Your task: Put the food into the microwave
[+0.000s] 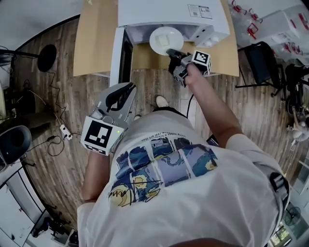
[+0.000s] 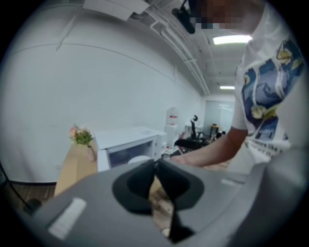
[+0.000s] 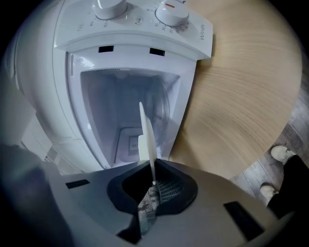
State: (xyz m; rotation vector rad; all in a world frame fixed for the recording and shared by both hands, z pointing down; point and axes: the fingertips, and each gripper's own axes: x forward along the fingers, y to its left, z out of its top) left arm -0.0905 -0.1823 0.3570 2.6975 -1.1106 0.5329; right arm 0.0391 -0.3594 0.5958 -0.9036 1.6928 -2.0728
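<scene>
Now the right hand-held gripper (image 3: 150, 185) is pinching a white plate (image 1: 165, 40) at the open microwave (image 1: 169, 14); the left hand-held gripper (image 1: 126, 89) is hanging pressed together.

I see a glossy white plastic microwave (image 3: 120, 58) on a matt, pale wood-grain table (image 3: 241, 96). The plate (image 3: 147, 140) looks smooth and white, and the floor (image 1: 72, 111) is darker wood planking. The left gripper (image 2: 155, 166) and right gripper (image 3: 152, 185) are matt grey plastic.

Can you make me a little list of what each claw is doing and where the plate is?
Microwave: white, on the wooden table, door open
Plate: white, a pale square item on it, at the microwave's opening
Right claw: shut on the plate's rim
Left claw: shut, empty, near the person's shirt
</scene>
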